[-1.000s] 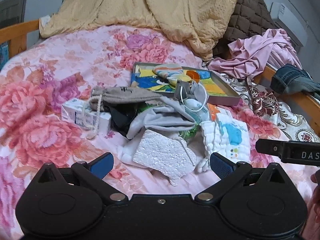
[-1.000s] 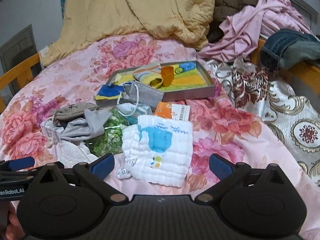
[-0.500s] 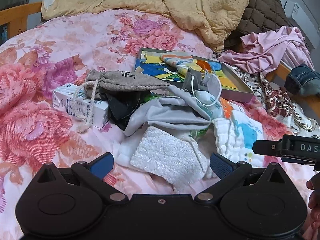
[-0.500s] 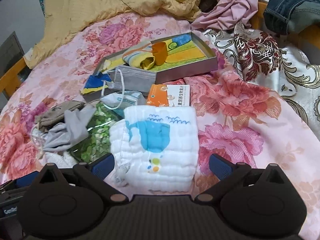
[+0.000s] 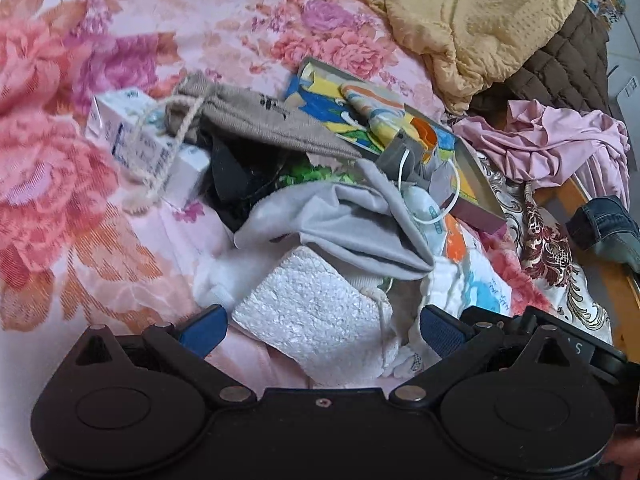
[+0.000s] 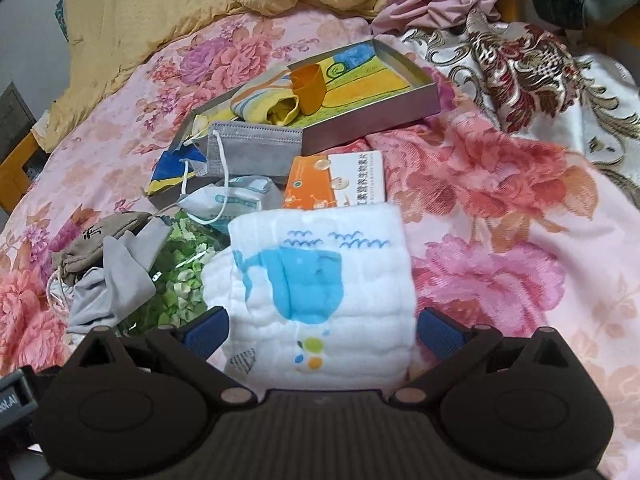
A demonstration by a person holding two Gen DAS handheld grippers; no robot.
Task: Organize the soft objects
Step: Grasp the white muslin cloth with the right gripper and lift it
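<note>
Whale cloth between open right hand-held gripper fingers

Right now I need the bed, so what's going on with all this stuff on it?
A person is sorting soft things with a handheld gripper in each hand. The right gripper has its jaws open either side of the whale cloth, not closed on it. The left gripper, also open, is at the white foam block beside it. Nothing is lifted. The grey mask hangs over the tray's edge; the pouch and grey cloth lie piled.
</note>
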